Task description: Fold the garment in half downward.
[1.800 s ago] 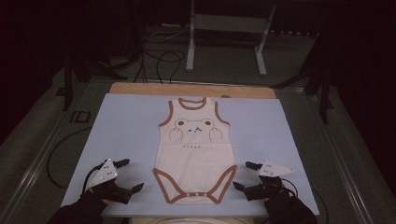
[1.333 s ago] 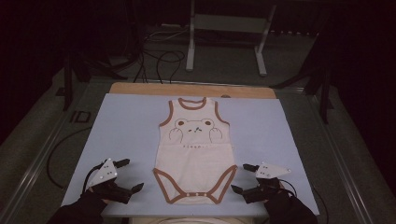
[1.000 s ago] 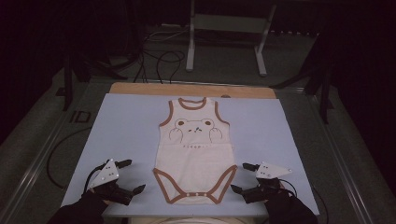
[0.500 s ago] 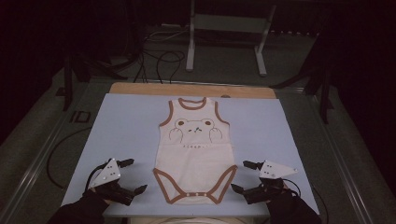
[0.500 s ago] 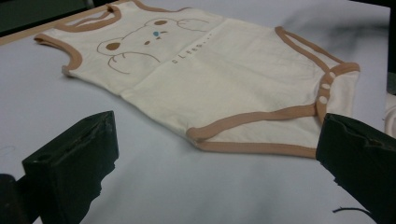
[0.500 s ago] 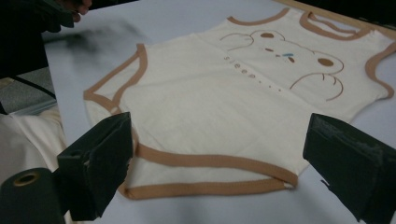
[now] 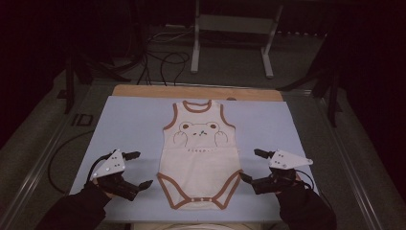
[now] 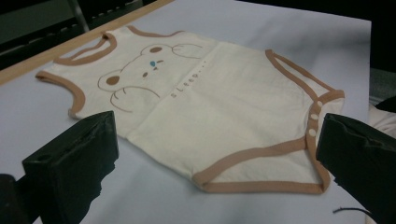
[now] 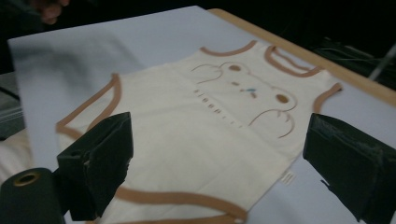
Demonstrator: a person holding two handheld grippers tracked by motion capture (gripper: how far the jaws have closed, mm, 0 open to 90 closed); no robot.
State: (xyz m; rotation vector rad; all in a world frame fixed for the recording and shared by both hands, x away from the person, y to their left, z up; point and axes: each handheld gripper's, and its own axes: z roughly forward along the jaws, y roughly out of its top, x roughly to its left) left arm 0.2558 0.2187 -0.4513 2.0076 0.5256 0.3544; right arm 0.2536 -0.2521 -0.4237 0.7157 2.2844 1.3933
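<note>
A cream baby bodysuit (image 7: 200, 158) with brown trim and a bear print lies flat in the middle of the pale blue sheet (image 7: 129, 124) on the bench — neck away from the person, snaps nearest. The left gripper (image 7: 135, 169) sits just left of its leg opening, the right gripper (image 7: 252, 165) just right — both spread wide, grasping nothing.

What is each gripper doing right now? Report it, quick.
Left gripper: open, holding nothing, beside the cream baby bodysuit with brown trim.
Right gripper: open, holding nothing, at the bodysuit's other side.
</note>
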